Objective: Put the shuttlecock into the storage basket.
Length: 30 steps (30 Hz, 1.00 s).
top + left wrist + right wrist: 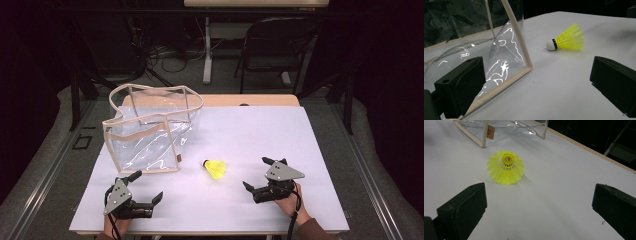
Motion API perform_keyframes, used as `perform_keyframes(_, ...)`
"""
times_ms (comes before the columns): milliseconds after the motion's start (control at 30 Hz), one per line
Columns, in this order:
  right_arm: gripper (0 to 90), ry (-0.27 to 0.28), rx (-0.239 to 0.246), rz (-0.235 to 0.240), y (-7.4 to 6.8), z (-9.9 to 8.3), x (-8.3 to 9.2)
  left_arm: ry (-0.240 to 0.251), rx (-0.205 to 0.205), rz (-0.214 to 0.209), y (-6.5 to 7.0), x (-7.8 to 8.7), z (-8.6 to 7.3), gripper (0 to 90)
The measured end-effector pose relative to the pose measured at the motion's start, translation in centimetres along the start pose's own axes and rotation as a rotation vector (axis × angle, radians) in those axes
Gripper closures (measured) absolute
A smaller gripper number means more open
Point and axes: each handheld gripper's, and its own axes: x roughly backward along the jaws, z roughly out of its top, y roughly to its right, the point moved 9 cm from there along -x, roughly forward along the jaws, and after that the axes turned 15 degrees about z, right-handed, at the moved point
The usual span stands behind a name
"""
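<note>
On the white table (280, 135) in the high view, a yellow mesh shuttlecock (215, 168) lies on its side between a clear plastic bag (150, 131) with beige trim and the right gripper (257, 175); the left gripper (146, 187) rests near the bag, both with jaws spread. In the left gripper view, the shuttlecock's white cork tip (551, 45) points toward the glossy, creased bag (499, 50). In the right gripper view, the ribbed skirt (506, 167) opens toward the black jaws, nothing between them.
</note>
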Motion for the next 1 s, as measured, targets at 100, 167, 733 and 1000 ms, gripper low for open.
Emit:
perform_keyframes(100,0.0,-0.013,0.005,0.018,0.1,0.3,-0.5,-0.001,-0.003,-0.001,0.0,-0.1,0.0,0.1)
perform_keyframes(167,0.0,-0.014,0.003,0.023,0.1,0.4,-0.6,0.0,-0.002,0.0,0.0,-0.1,0.0,0.1)
perform_keyframes(733,0.0,-0.075,0.015,0.112,0.7,1.3,-3.5,-0.008,0.003,0.014,-0.3,0.3,-0.3,0.1)
perform_keyframes(1000,0.0,-0.092,0.015,0.112,1.5,1.5,-4.3,-0.005,0.004,0.007,-0.2,0.4,-0.2,0.1)
